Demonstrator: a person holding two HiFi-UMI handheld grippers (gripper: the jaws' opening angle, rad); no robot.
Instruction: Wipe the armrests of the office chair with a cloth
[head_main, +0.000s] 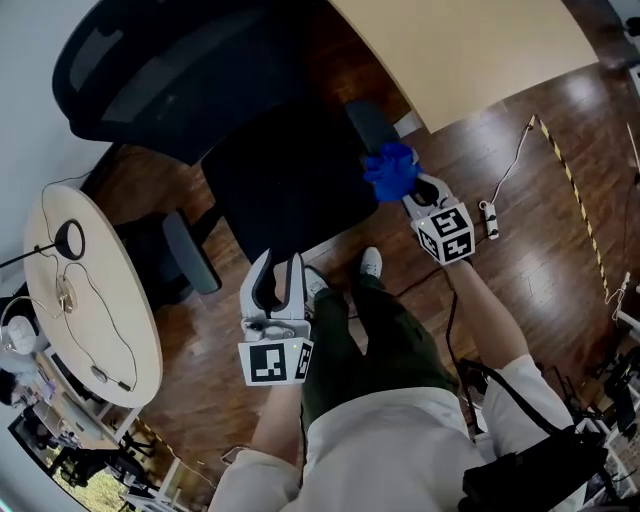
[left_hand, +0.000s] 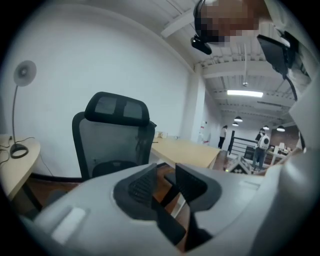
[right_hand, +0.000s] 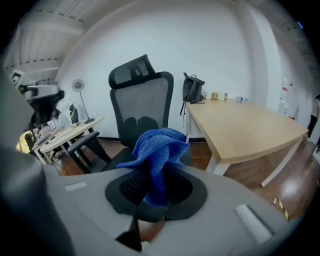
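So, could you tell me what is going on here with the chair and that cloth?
A person stands in front of a black office chair with a gripper in each hand. The right gripper is shut on a blue cloth and holds it at the near end of one armrest; whether the cloth touches it is not clear. The left gripper is open and empty, near the front of the seat. The other armrest is untouched.
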